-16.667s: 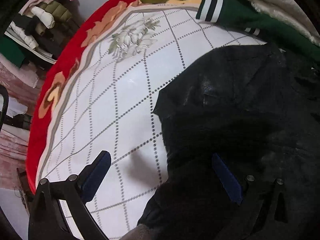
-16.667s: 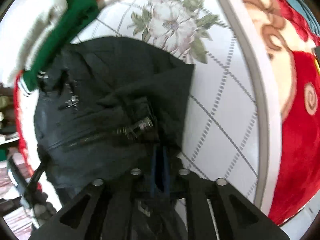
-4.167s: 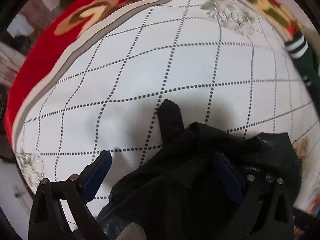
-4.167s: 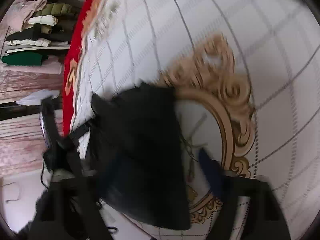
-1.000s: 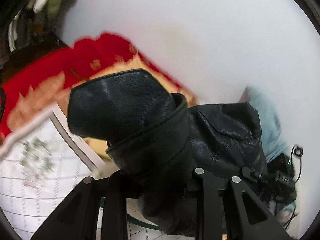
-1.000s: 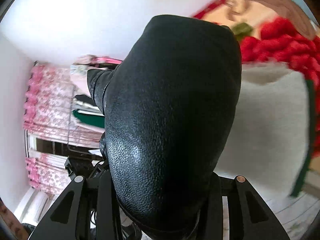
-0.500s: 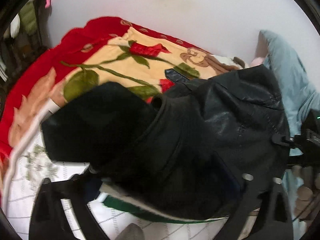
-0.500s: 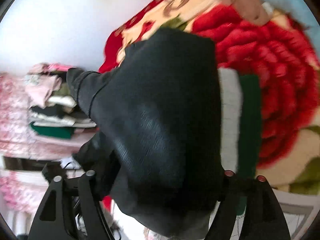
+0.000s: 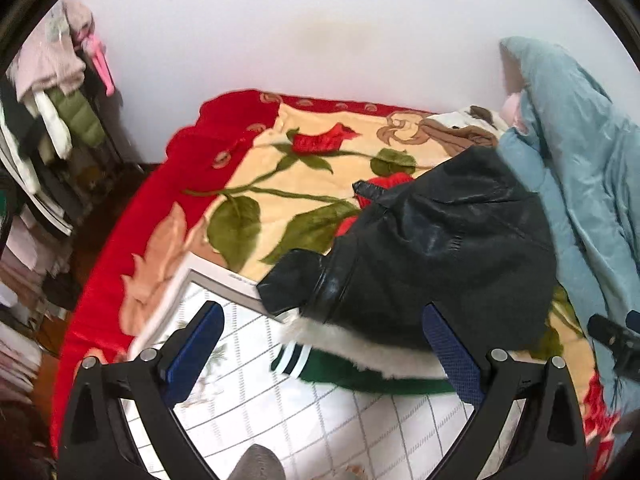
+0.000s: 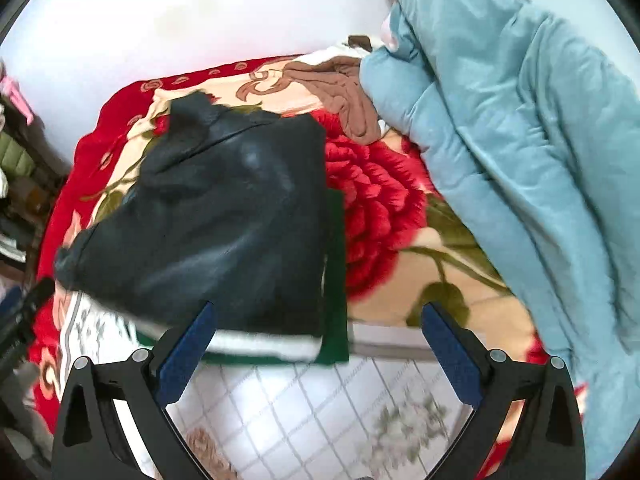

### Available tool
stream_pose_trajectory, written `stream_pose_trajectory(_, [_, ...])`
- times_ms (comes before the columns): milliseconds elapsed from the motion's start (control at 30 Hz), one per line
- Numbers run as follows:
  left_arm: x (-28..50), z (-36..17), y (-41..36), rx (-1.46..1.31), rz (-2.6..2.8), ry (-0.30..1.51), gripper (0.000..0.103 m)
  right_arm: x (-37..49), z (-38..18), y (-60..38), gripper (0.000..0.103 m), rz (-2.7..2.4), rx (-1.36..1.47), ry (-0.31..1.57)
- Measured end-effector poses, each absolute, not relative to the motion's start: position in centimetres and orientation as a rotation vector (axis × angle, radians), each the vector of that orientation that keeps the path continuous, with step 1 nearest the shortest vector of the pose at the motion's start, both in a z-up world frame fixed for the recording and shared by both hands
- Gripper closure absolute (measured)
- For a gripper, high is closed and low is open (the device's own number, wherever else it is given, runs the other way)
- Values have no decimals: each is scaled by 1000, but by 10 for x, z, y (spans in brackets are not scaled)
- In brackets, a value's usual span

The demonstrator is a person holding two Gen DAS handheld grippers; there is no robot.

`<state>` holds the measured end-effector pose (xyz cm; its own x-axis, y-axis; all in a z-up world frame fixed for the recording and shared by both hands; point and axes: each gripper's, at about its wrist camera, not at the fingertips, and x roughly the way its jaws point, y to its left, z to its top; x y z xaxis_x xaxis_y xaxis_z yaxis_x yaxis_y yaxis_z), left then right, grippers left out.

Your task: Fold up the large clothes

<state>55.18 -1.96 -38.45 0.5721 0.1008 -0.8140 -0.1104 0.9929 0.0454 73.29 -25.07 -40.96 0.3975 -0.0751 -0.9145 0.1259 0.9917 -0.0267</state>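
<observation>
The folded black leather jacket (image 9: 436, 248) lies on top of a folded green garment with a white fleece lining and striped cuff (image 9: 360, 368), on the flowered blanket. It also shows in the right wrist view (image 10: 224, 228), over the green garment (image 10: 334, 280). My left gripper (image 9: 324, 352) is open and empty, just in front of the pile. My right gripper (image 10: 320, 352) is open and empty, also just in front of the pile.
A light blue quilt (image 10: 520, 140) is heaped at the right, against the white wall. The red and cream rose blanket (image 9: 256, 184) covers the bed; a white checked panel (image 9: 360, 432) lies nearest me. Shelves of stacked clothes (image 9: 44, 120) stand at the left.
Both grippers held the black jacket in the air a second ago. They have set it down on the green garment, opened, and drawn back a little.
</observation>
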Motion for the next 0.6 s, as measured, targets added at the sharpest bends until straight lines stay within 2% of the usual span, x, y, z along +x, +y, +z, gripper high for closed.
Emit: stream_pose_trajectory(600, [354,-189,10,41,-29,829,2,473,-154,-137,0,-294,-2,917])
